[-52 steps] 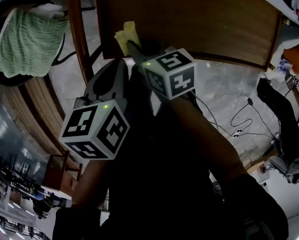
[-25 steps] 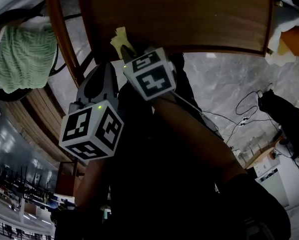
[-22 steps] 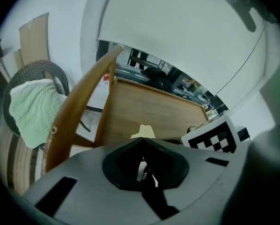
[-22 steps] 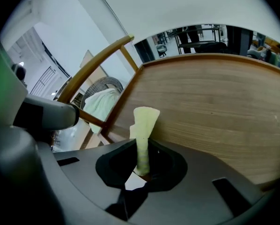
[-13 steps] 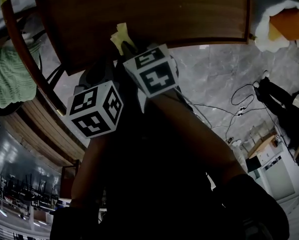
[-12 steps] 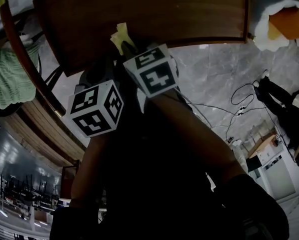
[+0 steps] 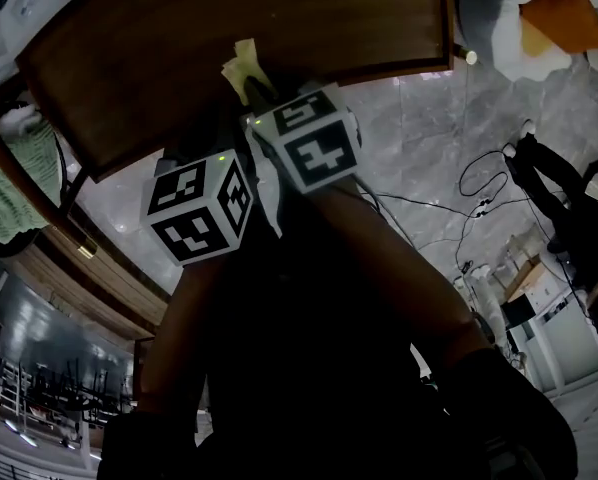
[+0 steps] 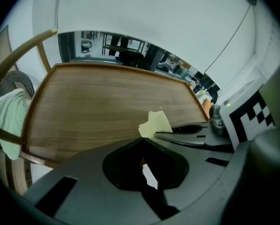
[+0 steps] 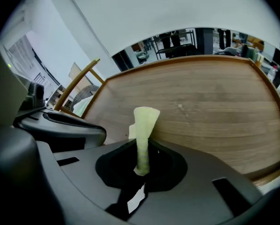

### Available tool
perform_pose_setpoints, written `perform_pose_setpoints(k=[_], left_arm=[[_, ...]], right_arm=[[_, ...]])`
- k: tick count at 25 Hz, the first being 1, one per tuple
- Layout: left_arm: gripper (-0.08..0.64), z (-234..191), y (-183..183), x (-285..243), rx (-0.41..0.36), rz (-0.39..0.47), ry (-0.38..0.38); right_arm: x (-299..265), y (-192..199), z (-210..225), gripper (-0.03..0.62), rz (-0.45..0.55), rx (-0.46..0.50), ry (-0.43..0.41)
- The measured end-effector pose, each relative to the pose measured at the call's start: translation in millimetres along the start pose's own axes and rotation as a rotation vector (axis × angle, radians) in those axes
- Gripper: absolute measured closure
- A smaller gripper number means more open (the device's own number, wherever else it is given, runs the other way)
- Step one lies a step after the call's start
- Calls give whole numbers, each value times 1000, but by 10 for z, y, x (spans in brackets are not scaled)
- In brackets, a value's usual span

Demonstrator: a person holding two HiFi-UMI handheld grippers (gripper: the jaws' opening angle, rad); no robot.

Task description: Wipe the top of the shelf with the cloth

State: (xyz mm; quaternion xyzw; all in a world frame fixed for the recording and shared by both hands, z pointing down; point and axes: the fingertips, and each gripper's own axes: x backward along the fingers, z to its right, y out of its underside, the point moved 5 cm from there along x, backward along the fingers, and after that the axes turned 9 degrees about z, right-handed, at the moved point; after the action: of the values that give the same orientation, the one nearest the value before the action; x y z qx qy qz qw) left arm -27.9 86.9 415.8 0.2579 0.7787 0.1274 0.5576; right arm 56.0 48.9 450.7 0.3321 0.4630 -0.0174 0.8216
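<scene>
The shelf top (image 7: pixel 279 38) is a brown wooden board with a raised rim, also seen in the left gripper view (image 8: pixel 102 102) and the right gripper view (image 9: pixel 205 107). A pale yellow cloth (image 7: pixel 243 66) rests on its near edge. My right gripper (image 9: pixel 143 146) is shut on the cloth (image 9: pixel 143 125), which stands up from the jaws as a narrow fold. My left gripper (image 8: pixel 142 141) is shut with nothing in it, just left of the right gripper (image 8: pixel 189 130) and the cloth (image 8: pixel 155 123). In the head view both marker cubes hide the jaws.
A green towel (image 8: pixel 6 118) hangs over a curved wooden chair back (image 7: pixel 39 218) left of the shelf. Black cables (image 7: pixel 489 183) lie on the grey marble floor at the right. An orange and white bundle (image 7: pixel 549 13) sits at the top right.
The head view has swung, so the shelf now sits more to the left and tilted. My left gripper has come up beside the right one. The cloth stays at the near edge.
</scene>
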Motion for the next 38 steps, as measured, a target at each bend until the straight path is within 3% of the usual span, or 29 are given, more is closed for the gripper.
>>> perform_pose_setpoints(k=[16,34,38], left_arm=[[549,1193,-45,-628,-41,-33,82],[549,1979,-204,-988,-104,-14,169],[549,2041,-229,-1018,-127,-2,186]], right_arm=[[695,59,1167,540,63,-64,83],[1167,114,1905,540,123,-116,146],[1273,131,2096,540,131,-101,203]])
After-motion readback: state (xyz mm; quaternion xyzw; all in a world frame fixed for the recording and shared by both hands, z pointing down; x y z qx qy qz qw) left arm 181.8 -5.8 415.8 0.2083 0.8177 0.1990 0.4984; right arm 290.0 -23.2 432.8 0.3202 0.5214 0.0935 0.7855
